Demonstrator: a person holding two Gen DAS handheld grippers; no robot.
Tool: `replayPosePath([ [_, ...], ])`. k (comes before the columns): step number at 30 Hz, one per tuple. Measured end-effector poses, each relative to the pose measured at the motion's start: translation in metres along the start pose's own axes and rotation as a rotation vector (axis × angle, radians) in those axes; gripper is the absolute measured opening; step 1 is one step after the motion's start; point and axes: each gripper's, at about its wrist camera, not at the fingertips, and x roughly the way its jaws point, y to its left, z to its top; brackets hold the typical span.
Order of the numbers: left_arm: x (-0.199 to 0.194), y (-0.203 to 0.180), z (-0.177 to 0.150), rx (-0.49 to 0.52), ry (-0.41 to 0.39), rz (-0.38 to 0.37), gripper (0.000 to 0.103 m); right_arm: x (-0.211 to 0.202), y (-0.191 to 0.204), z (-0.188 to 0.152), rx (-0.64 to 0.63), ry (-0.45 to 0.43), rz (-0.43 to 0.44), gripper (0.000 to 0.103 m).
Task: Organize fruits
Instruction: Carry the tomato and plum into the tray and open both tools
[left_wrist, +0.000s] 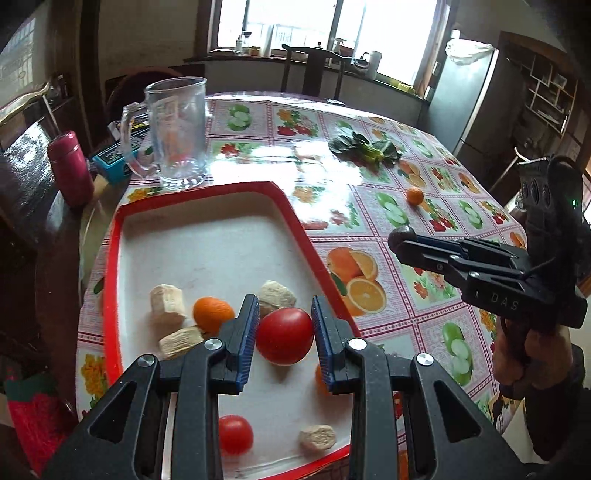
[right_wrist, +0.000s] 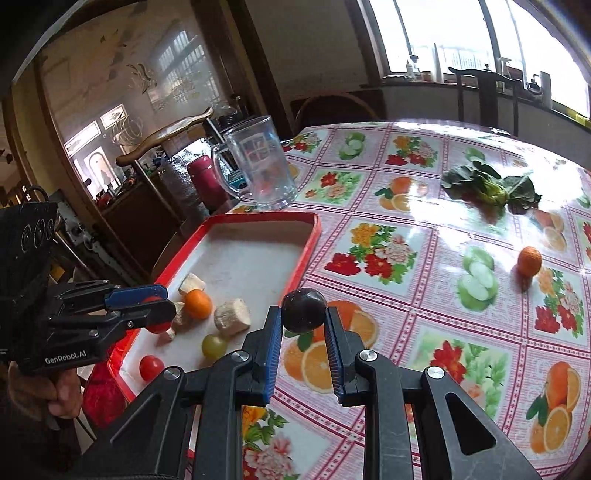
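Note:
My left gripper (left_wrist: 284, 325) is shut on a large red tomato (left_wrist: 284, 336) and holds it over the red-rimmed white tray (left_wrist: 207, 236). The tray holds an orange (left_wrist: 212, 314), a small tomato (left_wrist: 235, 434), a green grape (right_wrist: 213, 346) and several pale banana chunks (left_wrist: 168, 304). My right gripper (right_wrist: 303, 325) is shut on a dark plum (right_wrist: 303, 310) above the tablecloth, just right of the tray (right_wrist: 258, 221); it also shows in the left wrist view (left_wrist: 402, 240). A small orange (right_wrist: 529, 261) lies loose on the table to the right.
A glass mug (left_wrist: 177, 133) stands behind the tray. A leafy green vegetable (right_wrist: 487, 188) lies at the far side of the table. A magenta flask (left_wrist: 70, 168) and a blue box (left_wrist: 110, 162) sit at the table's left edge. Chairs stand around the table.

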Motion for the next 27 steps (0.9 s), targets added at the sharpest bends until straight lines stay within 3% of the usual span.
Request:
replayPosePath([
  [13, 0.008, 0.045, 0.011, -0.113, -0.011, 0.052, 0.027, 0.044, 0.027, 0.022, -0.023, 0.043, 0.061, 0.023],
  [27, 0.048, 0.097, 0.029, -0.226, 0.024, 0.112, 0.027, 0.103, 0.05, 0.041, -0.06, 0.123, 0.073, 0.023],
])
